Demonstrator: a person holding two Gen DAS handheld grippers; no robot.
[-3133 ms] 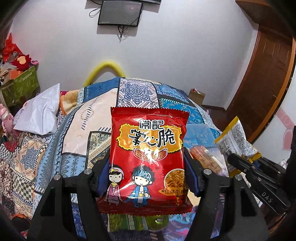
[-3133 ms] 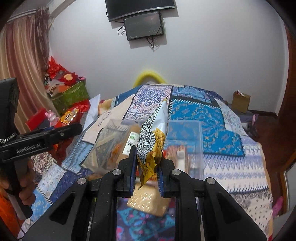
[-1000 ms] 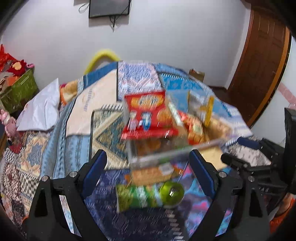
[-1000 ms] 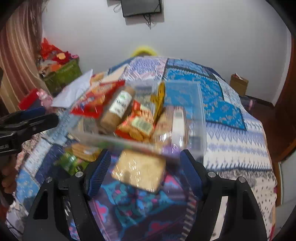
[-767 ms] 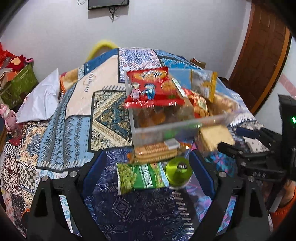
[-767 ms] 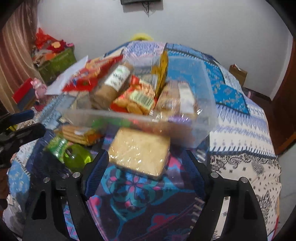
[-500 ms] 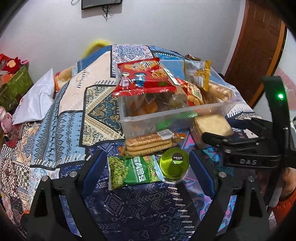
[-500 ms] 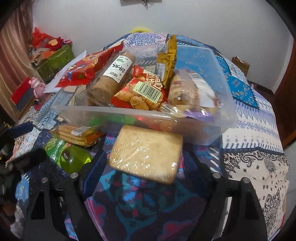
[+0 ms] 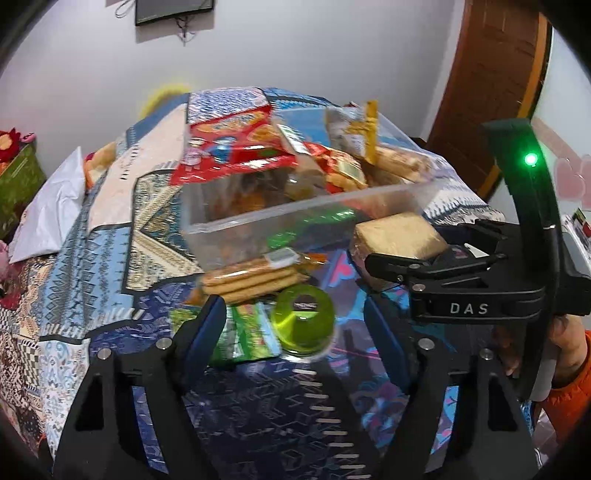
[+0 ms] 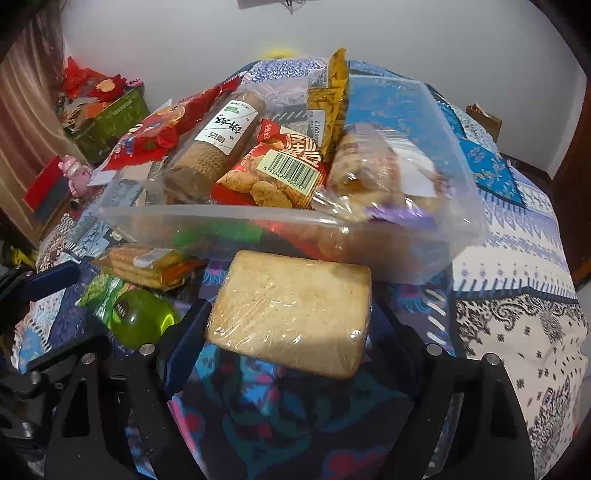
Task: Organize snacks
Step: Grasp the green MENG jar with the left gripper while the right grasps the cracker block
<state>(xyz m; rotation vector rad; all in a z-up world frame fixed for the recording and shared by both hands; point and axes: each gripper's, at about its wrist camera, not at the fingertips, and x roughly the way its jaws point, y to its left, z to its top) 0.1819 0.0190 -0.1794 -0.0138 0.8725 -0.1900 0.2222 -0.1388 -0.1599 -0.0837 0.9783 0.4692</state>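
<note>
my left gripper (image 9: pixel 295 321) hangs over the loose snacks in front of the clear plastic bin (image 9: pixel 295 218), and its jaws are closing. between the two blue pads i see the green snack packet (image 9: pixel 251 332) and the round green jelly cup (image 9: pixel 303 319), the cup lying partly on the packet's right end. neither pad touches either one that i can see; the picture is blurred here. just beyond them, against the bin's near wall, lies the wrapped stack of biscuits (image 9: pixel 255 275).

my right gripper (image 10: pixel 284 332) stands with its jaws wide, one on each side of the wrapped bread block (image 10: pixel 291 310). the block lies flat on the quilt, just in front of the bin (image 10: pixel 458 177). its near corners sit close to both pads, but i cannot tell whether they touch.

the bin is heaped: a red noodle packet (image 9: pixel 229 147) leans over its far left rim, a brown biscuit roll (image 10: pixel 218 144) with a white label lies tilted, a red bag with a barcode (image 10: pixel 280 166) beside it, a yellow packet (image 10: pixel 328 99) standing upright, and clear-wrapped pastries (image 10: pixel 380 173) on the right.

everything rests on a bed under a patchwork quilt (image 9: pixel 103 258) of blue, cream and dark panels. behind it is a plain white wall (image 9: pixel 295 48) with a dark screen (image 9: pixel 173 9) mounted high, a wooden door (image 9: pixel 495 85) on the right, a green box (image 10: pixel 110 118) of red decorations on the left.
</note>
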